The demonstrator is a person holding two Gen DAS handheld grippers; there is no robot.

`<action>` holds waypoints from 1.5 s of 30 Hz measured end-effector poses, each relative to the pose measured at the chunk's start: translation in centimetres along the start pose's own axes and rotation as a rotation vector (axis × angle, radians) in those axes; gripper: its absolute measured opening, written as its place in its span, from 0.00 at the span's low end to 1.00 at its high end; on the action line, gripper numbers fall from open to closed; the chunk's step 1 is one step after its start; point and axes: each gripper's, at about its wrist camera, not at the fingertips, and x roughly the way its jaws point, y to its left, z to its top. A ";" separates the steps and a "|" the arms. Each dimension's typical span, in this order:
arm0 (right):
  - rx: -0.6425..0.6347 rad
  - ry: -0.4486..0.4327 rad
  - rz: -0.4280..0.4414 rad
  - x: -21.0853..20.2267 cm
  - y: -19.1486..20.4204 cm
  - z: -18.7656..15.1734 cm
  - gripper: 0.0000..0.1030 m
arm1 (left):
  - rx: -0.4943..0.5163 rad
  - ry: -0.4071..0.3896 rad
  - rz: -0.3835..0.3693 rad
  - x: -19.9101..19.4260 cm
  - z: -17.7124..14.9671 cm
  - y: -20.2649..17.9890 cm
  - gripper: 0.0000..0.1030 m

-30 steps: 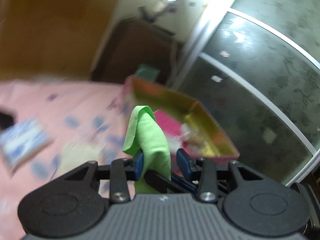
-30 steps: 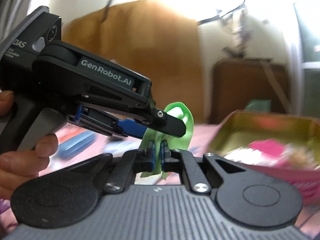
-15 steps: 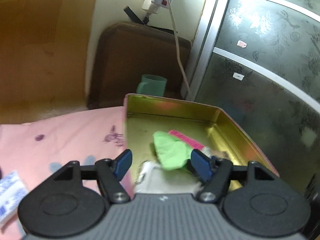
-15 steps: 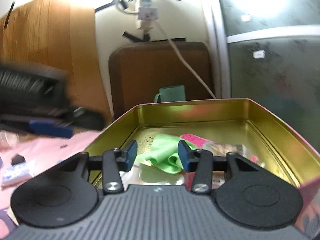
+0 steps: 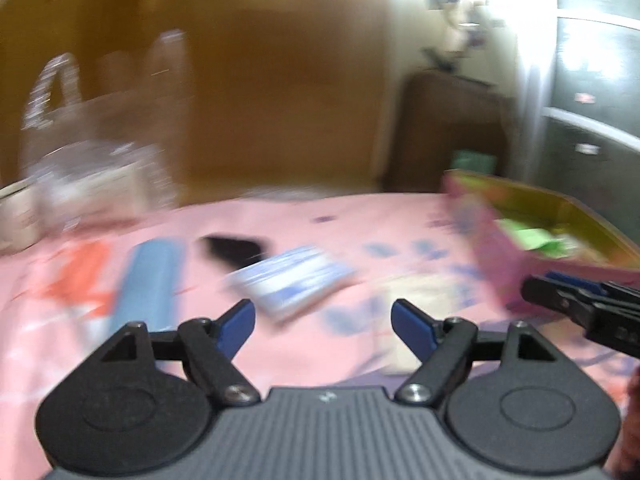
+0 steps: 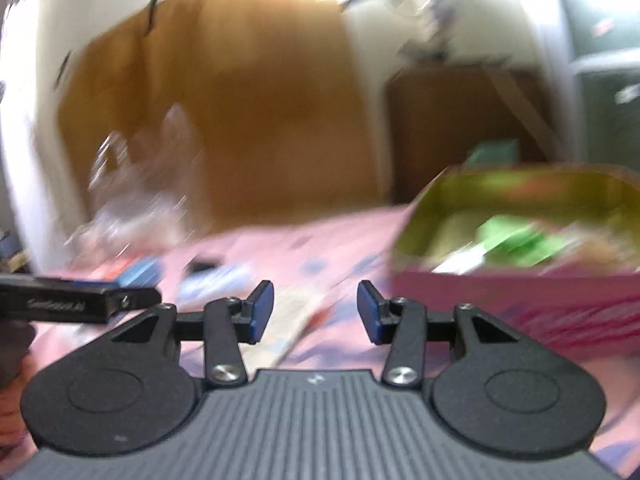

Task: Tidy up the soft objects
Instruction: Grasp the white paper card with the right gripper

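Left gripper empty, jaws opening, nearest the blue-white packet lying mid-bedsheet just ahead, long axis crosswise; right gripper half-open, empty, nearer the tin.

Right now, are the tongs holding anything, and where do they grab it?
Nothing is held. The left tongs are opening with nothing between them, the right tongs are open and bare, and the green cloth lies in the tin box.
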 end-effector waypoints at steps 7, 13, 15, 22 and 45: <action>0.109 0.204 0.039 4.4 1.3 -0.5 0.54 | -0.129 0.019 0.092 -0.5 -2.6 6.0 0.77; 0.191 0.234 0.047 4.9 1.2 -0.6 0.54 | -0.170 -0.004 0.041 -0.1 -3.4 6.6 0.82; 0.206 0.236 0.062 5.3 1.5 -0.6 0.53 | -0.194 -0.011 0.026 -0.4 -3.6 7.1 0.82; 0.170 0.240 0.052 6.4 2.5 -0.9 0.07 | -0.250 -0.017 -0.006 -0.6 -3.8 8.0 0.83; 0.185 0.260 -0.025 8.7 3.1 0.8 0.74 | -0.315 -0.031 -0.017 -0.8 -3.9 9.0 0.87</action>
